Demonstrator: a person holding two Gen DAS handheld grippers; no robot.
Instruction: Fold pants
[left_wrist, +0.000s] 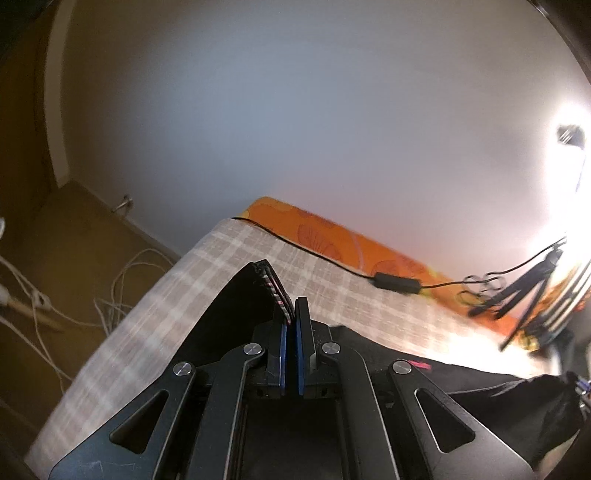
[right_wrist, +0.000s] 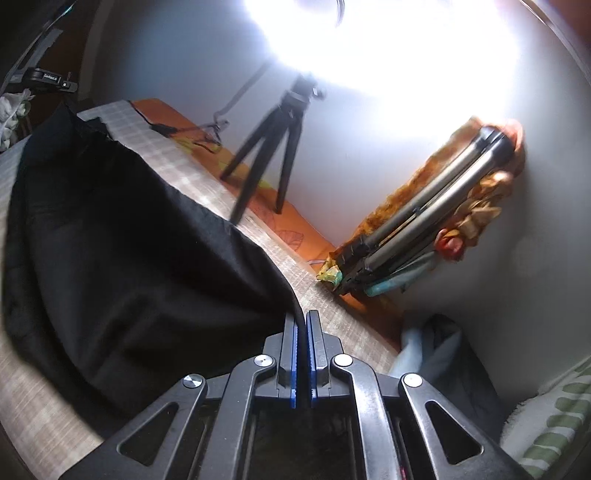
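The bed (left_wrist: 147, 332), in its checked cover, carries the work, broad enough to spread cloth flat; the black pants (right_wrist: 129, 240) lie across it to the left of the right jaws and rise to them, a fold likely being carried over; the right gripper (right_wrist: 303, 325) has its jaws closed on a thin black edge; the left gripper (left_wrist: 291, 314) has its jaws pressed together on a striped hem or band, lifting that corner so both ends travel level.

The pants (right_wrist: 140, 251) are soft, dull black cloth. The tongs (right_wrist: 303, 332) are dull black with shiny metal pins.
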